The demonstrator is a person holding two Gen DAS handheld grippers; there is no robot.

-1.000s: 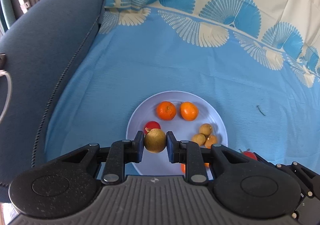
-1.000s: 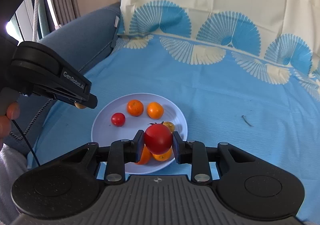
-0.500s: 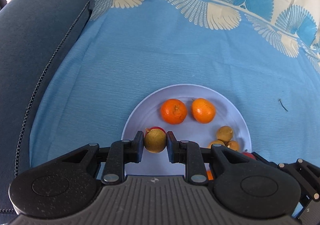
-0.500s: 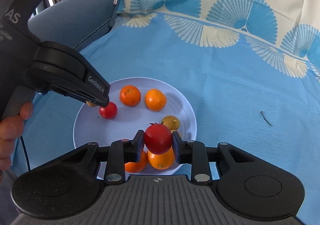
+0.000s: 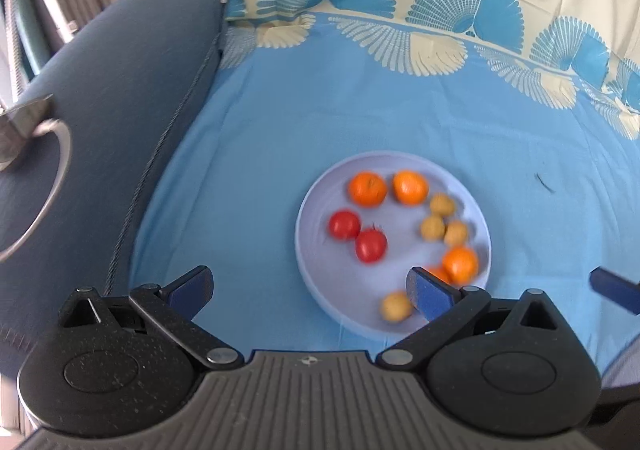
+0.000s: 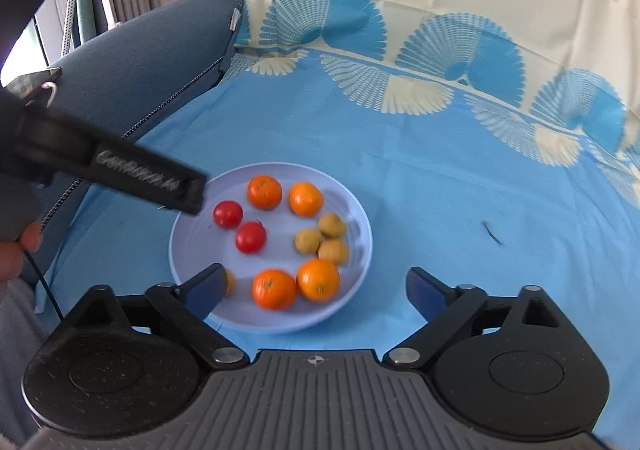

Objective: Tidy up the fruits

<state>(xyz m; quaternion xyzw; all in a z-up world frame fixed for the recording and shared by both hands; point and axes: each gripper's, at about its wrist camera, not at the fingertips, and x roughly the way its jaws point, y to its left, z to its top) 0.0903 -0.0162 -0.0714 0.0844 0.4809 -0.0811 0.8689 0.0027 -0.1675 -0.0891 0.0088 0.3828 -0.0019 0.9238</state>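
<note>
Black handheld grippers with blue pads

The left gripper (image 5: 310, 286) and right gripper (image 6: 314, 286) have ribbed grey bases, silver screws and speckled round housings.

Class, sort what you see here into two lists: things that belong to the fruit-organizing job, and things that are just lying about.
Part of the job:
- plate
- four oranges, e.g.
- two tomatoes, e.g.
- four small brown fruits, e.g.
- left gripper and right gripper, both open and empty

Just lying about:
- blue cloth
- dark twig
- sofa arm

4 oranges (image 6: 274, 289), 2 tomatoes (image 6: 250, 237), 4 small brown fruits (image 6: 308, 240), 1 plate (image 6: 358, 258).
</note>
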